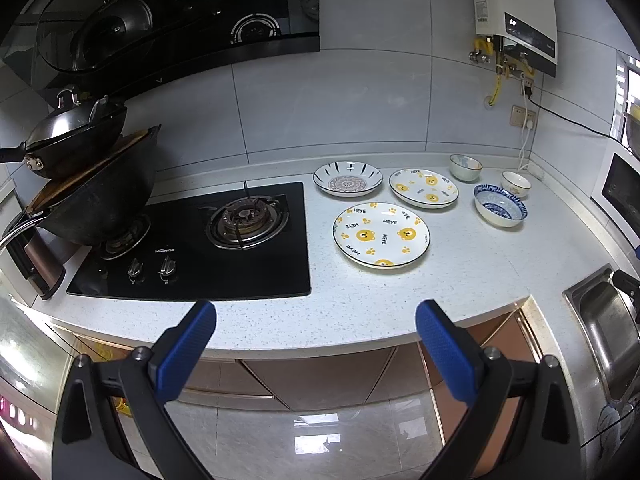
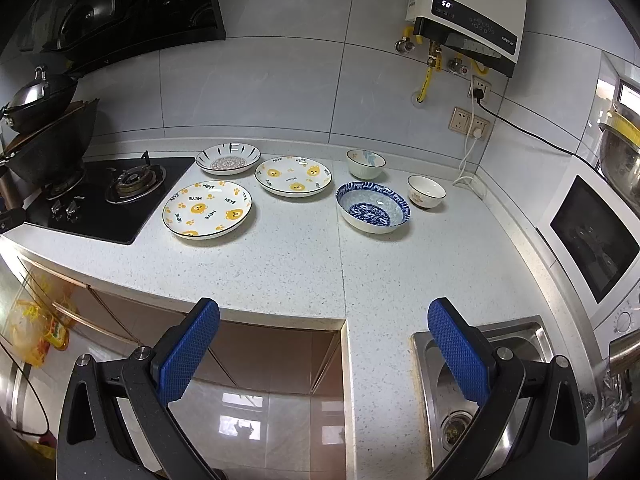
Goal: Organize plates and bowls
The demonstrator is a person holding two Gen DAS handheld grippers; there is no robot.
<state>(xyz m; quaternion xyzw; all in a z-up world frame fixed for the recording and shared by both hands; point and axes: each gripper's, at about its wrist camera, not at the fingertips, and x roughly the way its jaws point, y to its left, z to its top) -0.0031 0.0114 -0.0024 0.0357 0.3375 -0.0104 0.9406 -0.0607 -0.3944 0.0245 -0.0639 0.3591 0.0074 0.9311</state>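
blue fingers spread above speckled white counter, grey-tiled wall.

Black gas hob left on speckled countertop; stacked woks on left burner; range hood above; water heater on tiled wall; steel sink right; microwave beside it.
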